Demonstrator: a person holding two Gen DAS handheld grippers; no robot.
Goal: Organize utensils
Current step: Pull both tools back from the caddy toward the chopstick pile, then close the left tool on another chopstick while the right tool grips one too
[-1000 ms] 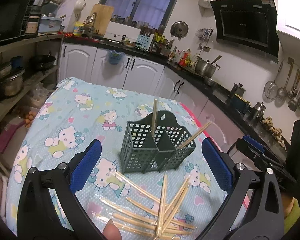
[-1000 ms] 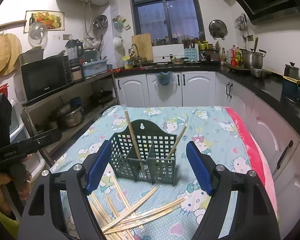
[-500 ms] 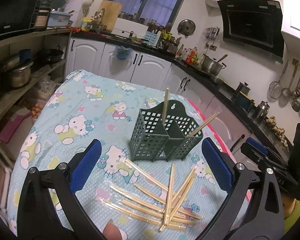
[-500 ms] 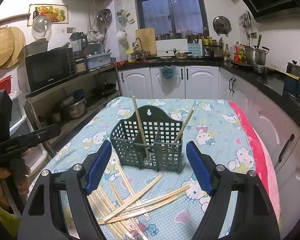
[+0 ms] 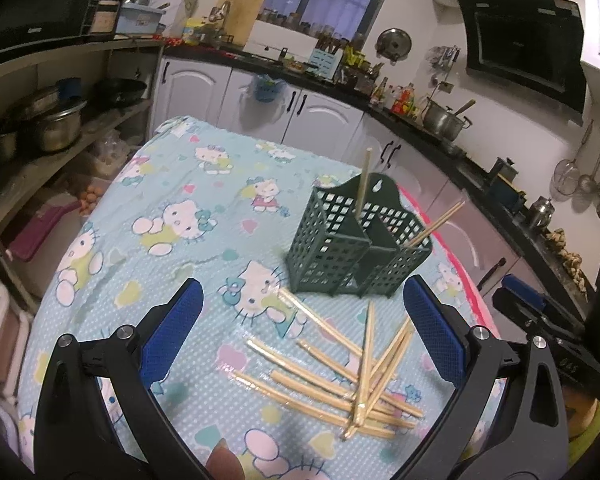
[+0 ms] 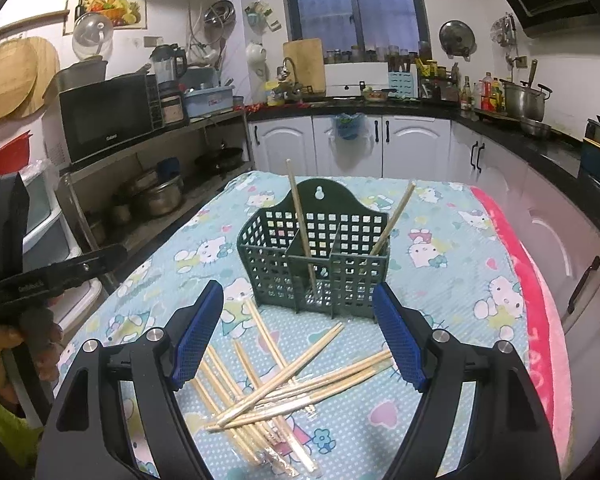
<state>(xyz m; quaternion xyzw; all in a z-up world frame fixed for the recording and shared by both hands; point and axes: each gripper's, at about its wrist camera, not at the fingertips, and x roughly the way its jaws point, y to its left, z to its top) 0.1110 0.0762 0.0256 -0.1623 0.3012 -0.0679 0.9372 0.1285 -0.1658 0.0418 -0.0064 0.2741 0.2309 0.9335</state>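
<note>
- Compared with the frames a second before, the green utensil caddy (image 5: 356, 240) sat higher and farther right in the left wrist view, and more of the patterned cloth on the worktop (image 5: 172, 216) showed ahead of the blue pads.
- In the right wrist view the caddy (image 6: 314, 260) likewise stood higher in the frame than before, and the scattered chopsticks (image 6: 284, 388) lay in fuller view at lower centre.
- The left gripper (image 5: 300, 328) had its jaws spread wide, holding and touching nothing; the loose chopsticks (image 5: 340, 368) lay on the cloth between and below the pads.
- The right gripper (image 6: 298, 334) also had its jaws wide apart and empty, framing the caddy's base and the pile in front of it.
- One chopstick (image 6: 300, 228) stood nearly upright in the caddy beside the centre divider; whether left or right of it could not be told.
- A second chopstick (image 6: 392, 220) leaned out to the right from the right compartment.
- The left gripper's body and the hand (image 6: 24, 340) holding it appeared at the left edge of the right wrist view; the right gripper showed at the right edge of the left wrist view.
- A microwave (image 6: 108, 116) sat on a shelf at upper left of the right wrist view.
</note>
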